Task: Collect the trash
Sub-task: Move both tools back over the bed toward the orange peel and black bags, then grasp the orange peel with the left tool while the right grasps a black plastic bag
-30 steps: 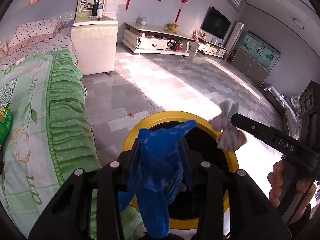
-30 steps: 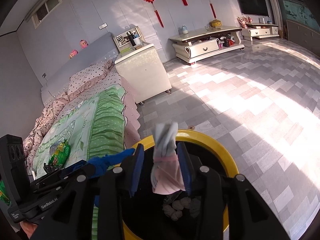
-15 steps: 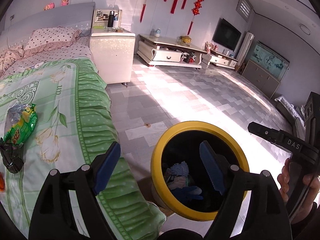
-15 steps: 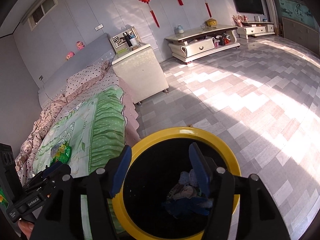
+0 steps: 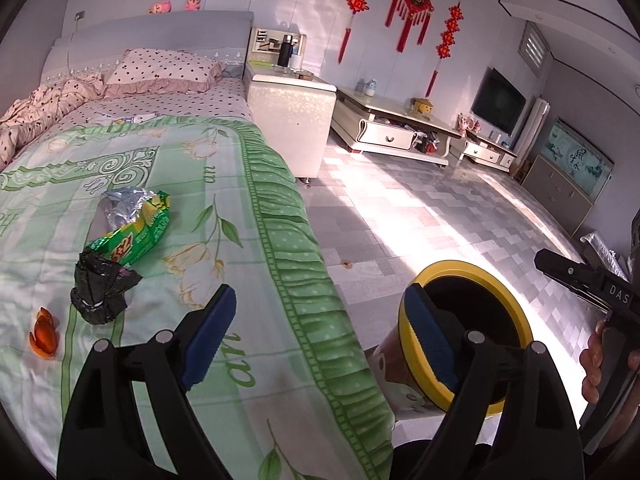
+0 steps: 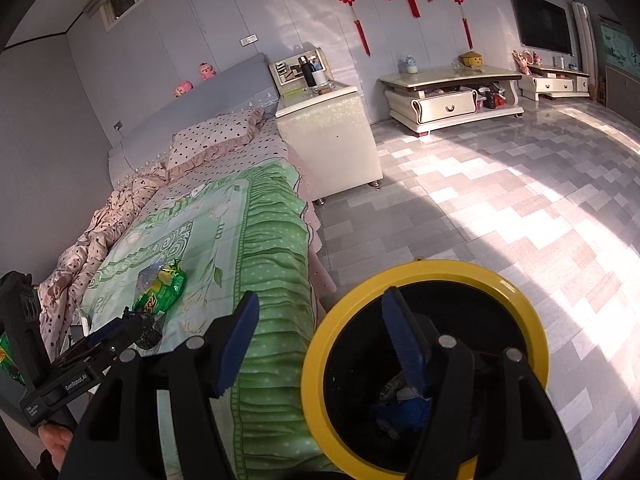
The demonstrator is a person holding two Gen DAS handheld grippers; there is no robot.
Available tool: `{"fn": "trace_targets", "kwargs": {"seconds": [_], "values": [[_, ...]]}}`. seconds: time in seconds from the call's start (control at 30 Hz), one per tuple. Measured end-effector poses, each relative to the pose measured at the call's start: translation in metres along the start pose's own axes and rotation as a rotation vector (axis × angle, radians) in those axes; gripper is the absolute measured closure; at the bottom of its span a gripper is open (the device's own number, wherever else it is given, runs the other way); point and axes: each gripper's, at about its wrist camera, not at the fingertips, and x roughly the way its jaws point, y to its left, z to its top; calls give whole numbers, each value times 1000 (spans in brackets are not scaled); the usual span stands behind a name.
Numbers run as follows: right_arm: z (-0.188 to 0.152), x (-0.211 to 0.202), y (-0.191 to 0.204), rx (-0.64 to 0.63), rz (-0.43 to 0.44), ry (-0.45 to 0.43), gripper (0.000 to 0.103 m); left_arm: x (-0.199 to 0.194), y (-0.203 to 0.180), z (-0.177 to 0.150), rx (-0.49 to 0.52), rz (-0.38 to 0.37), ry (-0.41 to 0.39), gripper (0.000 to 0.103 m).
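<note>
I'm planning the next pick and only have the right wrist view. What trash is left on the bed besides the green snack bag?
Observer: A crumpled black bag lies right against the near end of the green snack bag; in your view the left gripper mostly hides it.
Operator: Anything else?
Observer: Yes, what looks like a piece of orange peel lies apart from the black bag, nearer the left edge of the left wrist view.
Operator: Is the left gripper free to take one?
Observer: Yes. The left gripper has just been opening its jaws; they stand wide with nothing between them.
</note>
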Motion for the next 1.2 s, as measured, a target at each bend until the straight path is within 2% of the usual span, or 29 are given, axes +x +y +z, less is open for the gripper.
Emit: {"fn": "trace_targets", "kwargs": {"seconds": [0.3, 0.73, 1.0, 1.2], "values": [[-2, 23, 74, -100, 97, 36, 37, -33, 66, -4, -68, 94, -36, 20], [-21, 70, 178, -234, 234, 126, 36, -65, 169, -19, -167, 239, -48, 20], [-36, 117, 241, -280, 309, 224, 36, -64, 232, -38, -238, 305, -18, 20], [-52, 159, 282, -319, 321, 295, 36, -46, 272, -53, -273, 341, 34, 20]]}}
